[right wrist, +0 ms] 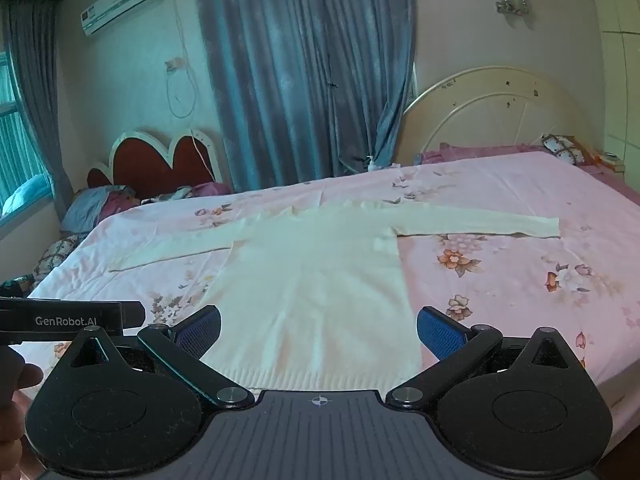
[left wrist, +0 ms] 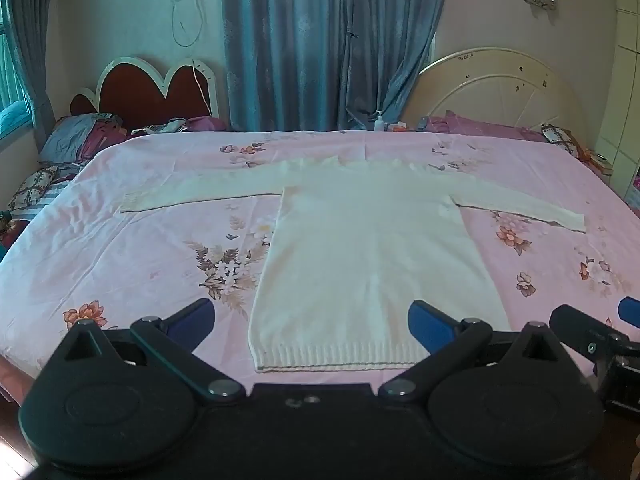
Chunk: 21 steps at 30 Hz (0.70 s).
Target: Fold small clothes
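1. Left wrist view: the left claw (left wrist: 312,322) hangs released, its blue pads spread wide over the ribbed hem of the cream sweater (left wrist: 360,248). The sweater lies flat just ahead on the pink floral bed (left wrist: 140,248), sleeves stretched out to both sides. The right claw (left wrist: 600,332) shows at the right edge.
2. Right wrist view: the right claw (right wrist: 318,334) is released too, its pads apart above the sweater (right wrist: 316,280) hem straight ahead, grasping nothing. The left claw (right wrist: 72,320) sits beside it to the left.

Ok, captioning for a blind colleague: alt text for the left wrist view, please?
A cream knitted long-sleeved sweater lies flat, sleeves spread, on a pink floral bedsheet. The open left tongs hover at its ribbed hem, holding nothing.
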Motion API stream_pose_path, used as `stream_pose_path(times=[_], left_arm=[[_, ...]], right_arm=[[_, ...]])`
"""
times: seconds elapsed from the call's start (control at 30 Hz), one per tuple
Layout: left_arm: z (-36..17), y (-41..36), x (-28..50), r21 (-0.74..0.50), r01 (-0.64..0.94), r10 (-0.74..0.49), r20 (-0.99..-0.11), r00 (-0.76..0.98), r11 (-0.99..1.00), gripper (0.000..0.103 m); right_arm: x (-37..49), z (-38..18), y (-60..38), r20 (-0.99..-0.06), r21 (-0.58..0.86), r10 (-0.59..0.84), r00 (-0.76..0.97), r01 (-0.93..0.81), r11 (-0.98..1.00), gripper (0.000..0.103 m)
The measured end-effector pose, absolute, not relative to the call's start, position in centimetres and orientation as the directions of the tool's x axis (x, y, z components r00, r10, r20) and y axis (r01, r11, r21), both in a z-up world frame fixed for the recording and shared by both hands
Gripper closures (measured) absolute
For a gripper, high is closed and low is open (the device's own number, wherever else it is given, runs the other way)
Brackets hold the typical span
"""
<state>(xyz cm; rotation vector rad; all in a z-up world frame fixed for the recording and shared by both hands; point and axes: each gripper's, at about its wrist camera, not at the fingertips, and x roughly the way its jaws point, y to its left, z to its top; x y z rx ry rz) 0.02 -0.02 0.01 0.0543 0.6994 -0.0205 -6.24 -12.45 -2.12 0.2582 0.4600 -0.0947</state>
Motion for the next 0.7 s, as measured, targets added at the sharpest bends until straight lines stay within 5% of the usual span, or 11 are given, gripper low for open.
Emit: stream_pose_path(times=[0.7], left_arm=[[0.53, -0.88, 0.71, 0.046, 0.032, 0.005, -0.64, 0.768, 0.998, 0.001]], right_arm=[[-5.92, -2.12, -12.89, -0.451, 0.227, -0.032, 0.892, 0.149, 0.962, 0.0]])
